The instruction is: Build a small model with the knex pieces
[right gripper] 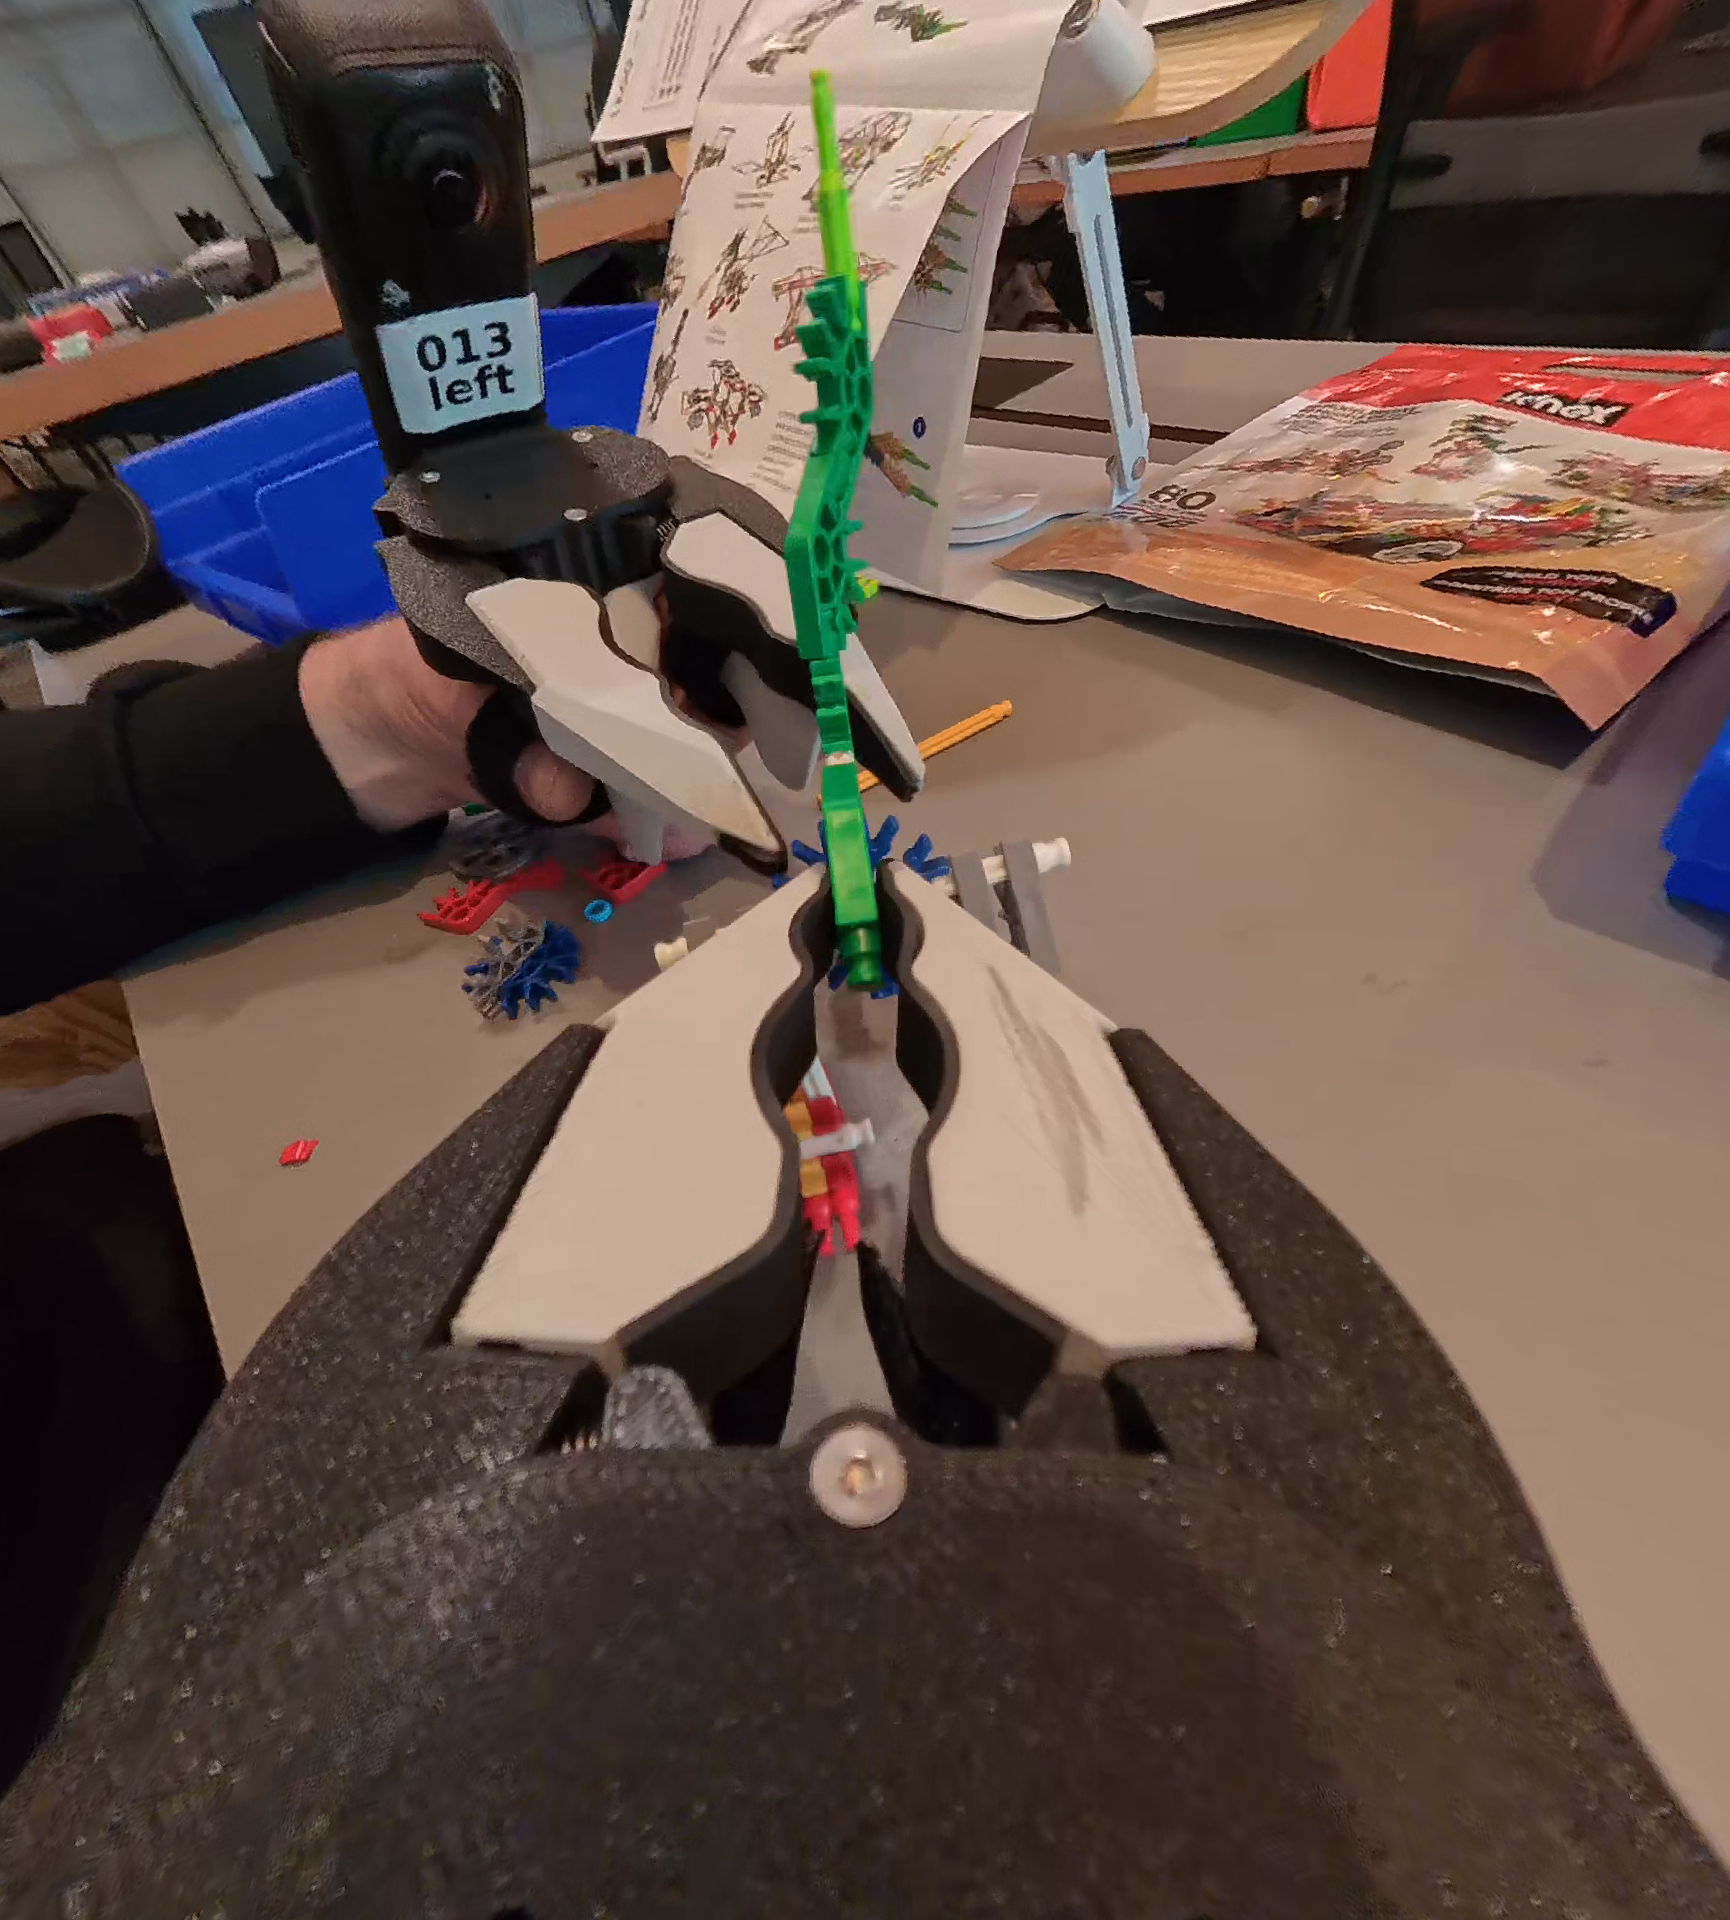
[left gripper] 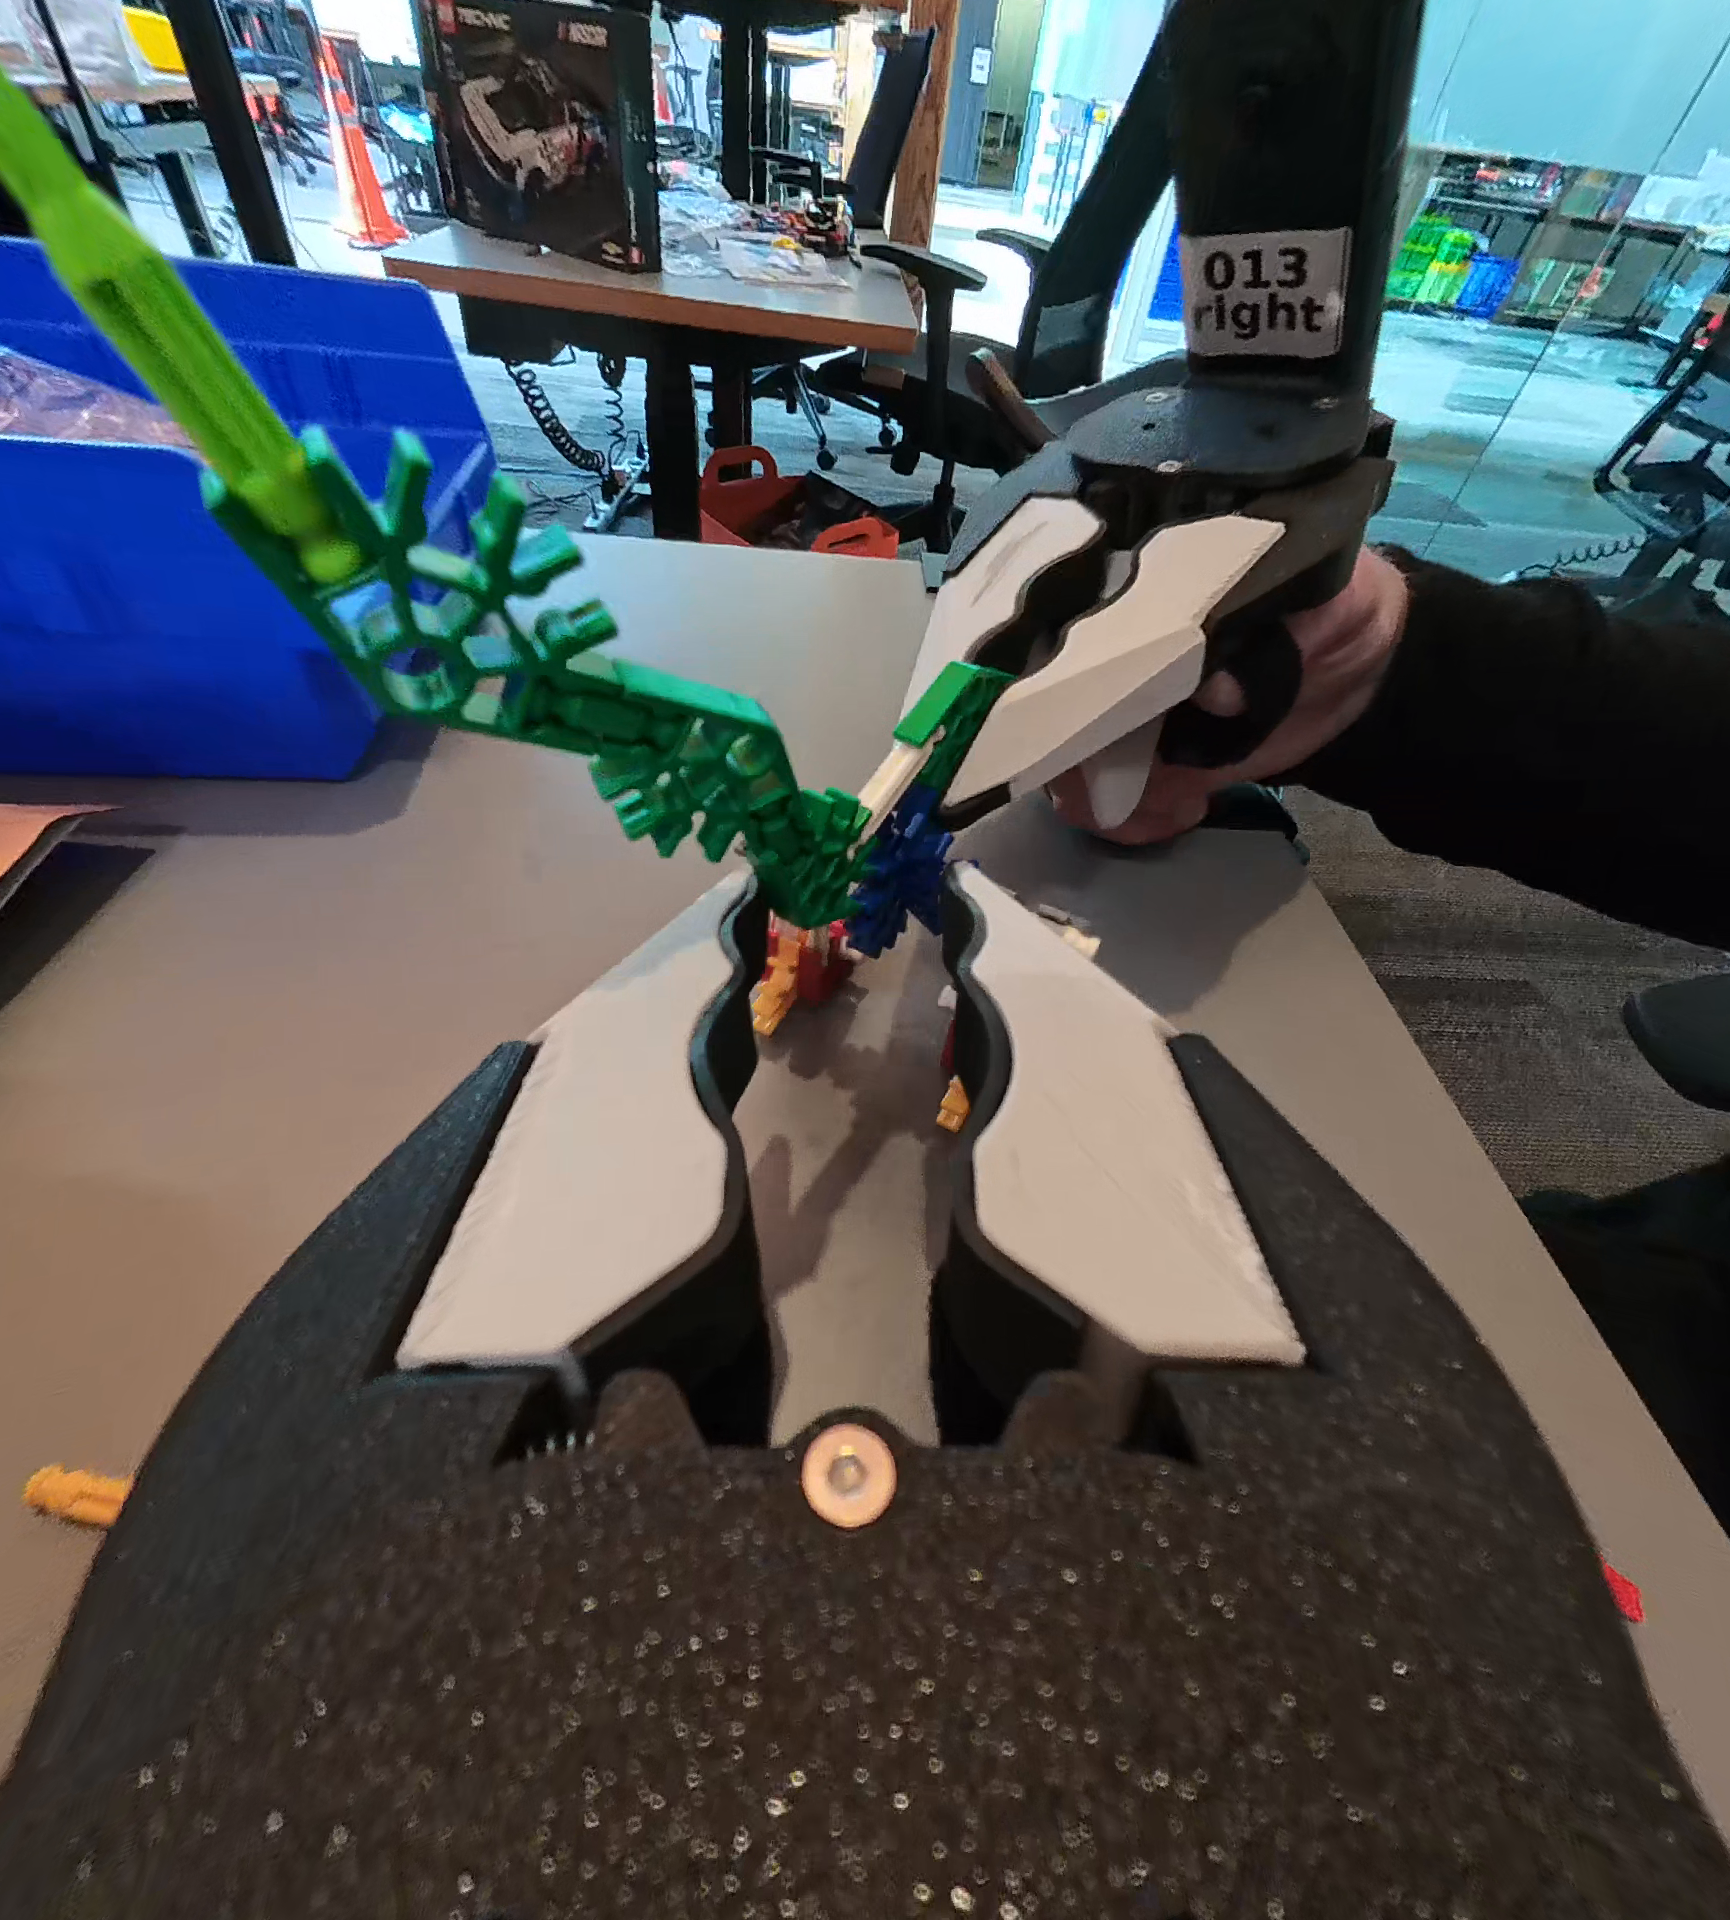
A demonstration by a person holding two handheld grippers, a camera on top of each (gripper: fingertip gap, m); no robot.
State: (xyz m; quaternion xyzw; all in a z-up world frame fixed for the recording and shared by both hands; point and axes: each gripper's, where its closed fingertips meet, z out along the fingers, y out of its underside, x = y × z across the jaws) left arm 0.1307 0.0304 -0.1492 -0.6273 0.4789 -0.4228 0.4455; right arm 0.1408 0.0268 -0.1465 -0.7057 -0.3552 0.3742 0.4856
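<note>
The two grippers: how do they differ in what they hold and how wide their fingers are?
The right gripper has its fingers pinched on the lower end of the green connector chain; the left gripper has a wider gap between its tips, which flank the blue connector and the chain's base. In the right wrist view the chain rises upright from the right gripper, while the left gripper comes in from the side. Both have white fingers on black bodies.

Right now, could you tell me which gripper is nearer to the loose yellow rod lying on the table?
Left. The left gripper hangs just in front of the yellow rod; the right gripper sits farther back, shut on the green piece.
</note>
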